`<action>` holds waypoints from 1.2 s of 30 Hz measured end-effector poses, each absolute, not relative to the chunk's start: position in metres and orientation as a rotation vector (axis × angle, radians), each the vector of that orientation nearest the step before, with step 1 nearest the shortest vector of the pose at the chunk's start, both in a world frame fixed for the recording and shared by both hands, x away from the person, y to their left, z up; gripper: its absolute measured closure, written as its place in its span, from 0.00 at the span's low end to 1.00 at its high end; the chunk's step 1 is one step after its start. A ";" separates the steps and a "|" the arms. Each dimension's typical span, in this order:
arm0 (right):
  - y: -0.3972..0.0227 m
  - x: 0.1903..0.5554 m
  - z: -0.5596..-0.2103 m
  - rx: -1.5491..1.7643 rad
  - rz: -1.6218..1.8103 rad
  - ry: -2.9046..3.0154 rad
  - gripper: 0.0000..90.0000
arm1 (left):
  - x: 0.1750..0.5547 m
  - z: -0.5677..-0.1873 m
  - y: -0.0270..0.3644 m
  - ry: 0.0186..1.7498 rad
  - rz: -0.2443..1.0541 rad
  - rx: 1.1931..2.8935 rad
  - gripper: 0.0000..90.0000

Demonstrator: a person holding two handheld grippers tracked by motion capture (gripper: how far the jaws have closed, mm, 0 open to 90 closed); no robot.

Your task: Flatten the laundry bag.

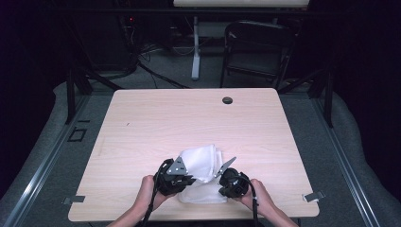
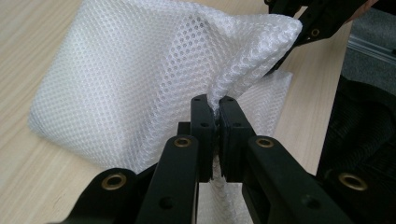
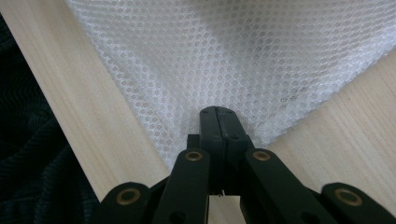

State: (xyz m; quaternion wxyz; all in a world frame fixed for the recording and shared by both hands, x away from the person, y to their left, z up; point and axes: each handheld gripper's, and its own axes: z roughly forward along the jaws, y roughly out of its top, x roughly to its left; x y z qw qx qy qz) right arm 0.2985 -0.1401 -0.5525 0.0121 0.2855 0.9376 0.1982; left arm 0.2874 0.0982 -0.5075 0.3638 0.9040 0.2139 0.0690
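a: your left gripper (image 2: pixel 217 105) and right gripper (image 3: pixel 225 114) each pinch an edge of the white mesh laundry bag (image 1: pixel 201 165), near the table's (image 1: pixel 142 123) front edge.

b: the bag stretches away from both claws, your hands equally near.

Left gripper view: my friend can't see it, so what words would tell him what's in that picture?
The left claw is pinched shut on a fold of a white mesh bag that lies on a pale wooden table. At the top right, the right claw grips another corner of the bag.
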 end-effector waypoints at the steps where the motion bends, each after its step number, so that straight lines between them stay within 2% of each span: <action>1: -0.141 0.299 -0.552 0.885 0.614 2.931 1.00 | 0.287 -0.506 0.102 0.564 0.169 2.320 0.96; 36: -0.139 0.298 -0.552 0.875 0.587 2.920 1.00 | 0.280 -0.505 0.161 0.733 0.208 2.268 0.96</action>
